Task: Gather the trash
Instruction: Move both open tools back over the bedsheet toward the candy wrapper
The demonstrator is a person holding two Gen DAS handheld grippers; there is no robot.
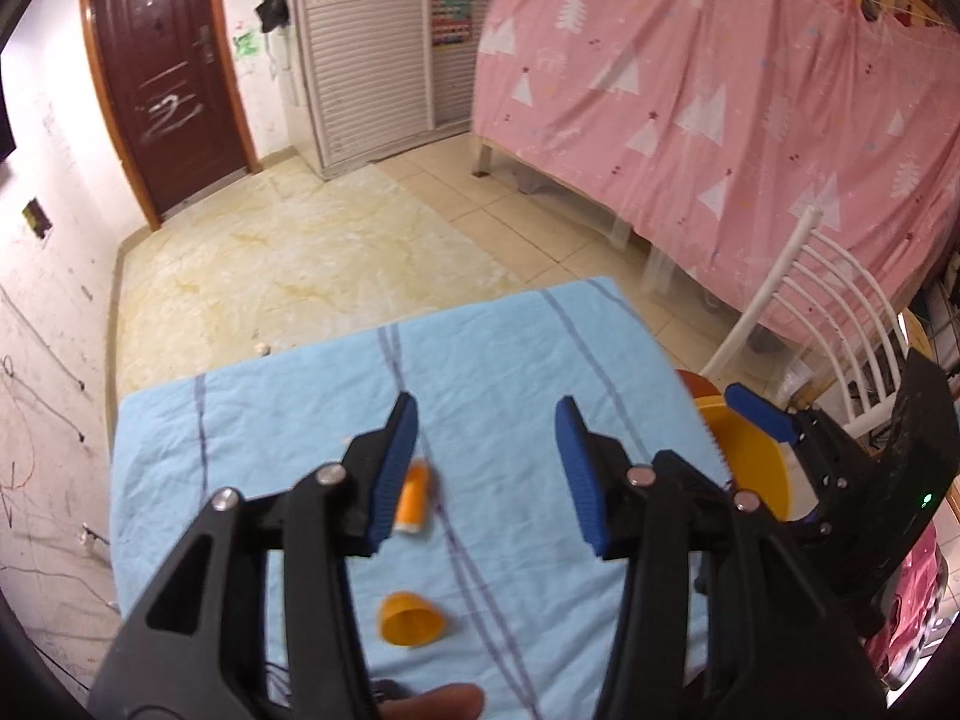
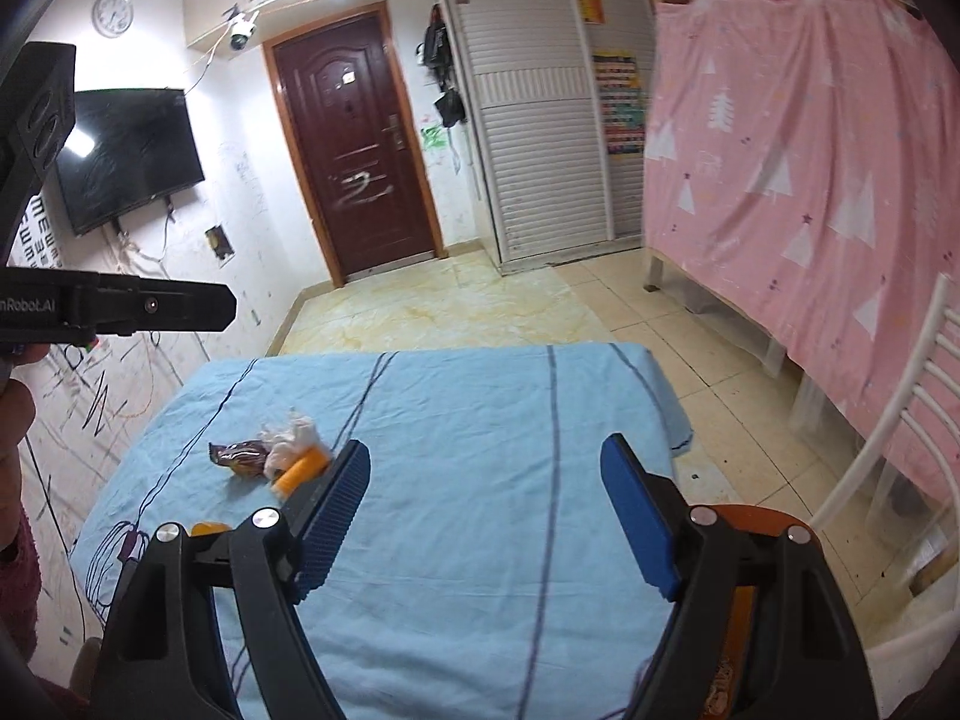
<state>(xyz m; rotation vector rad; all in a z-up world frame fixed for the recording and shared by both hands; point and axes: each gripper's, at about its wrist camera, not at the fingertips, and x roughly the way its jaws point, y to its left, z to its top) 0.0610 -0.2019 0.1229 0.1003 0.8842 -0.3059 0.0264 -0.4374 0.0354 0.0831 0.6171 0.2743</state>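
Observation:
On the blue-clothed table (image 1: 540, 360) lie an orange cup on its side (image 1: 411, 627) and an orange bottle with a white cap (image 1: 413, 498). My left gripper (image 1: 486, 450) is open and empty above them. The right wrist view shows the bottle (image 2: 300, 471), a brown wrapper (image 2: 240, 457) and crumpled white plastic (image 2: 291, 438) in a cluster, with the cup's edge (image 2: 207, 528) nearer. My right gripper (image 2: 486, 480) is open and empty over the table (image 2: 480, 396); it also shows in the left wrist view (image 1: 759, 414), beside a yellow-orange bin (image 1: 750, 456) at the table's right edge.
A white chair (image 1: 840, 312) stands right of the table, by the pink curtain (image 1: 750, 90). The bin's rim (image 2: 756, 519) shows under my right gripper. The tiled floor (image 2: 456, 300), a brown door (image 2: 354, 144) and a white wardrobe (image 2: 540, 120) lie beyond.

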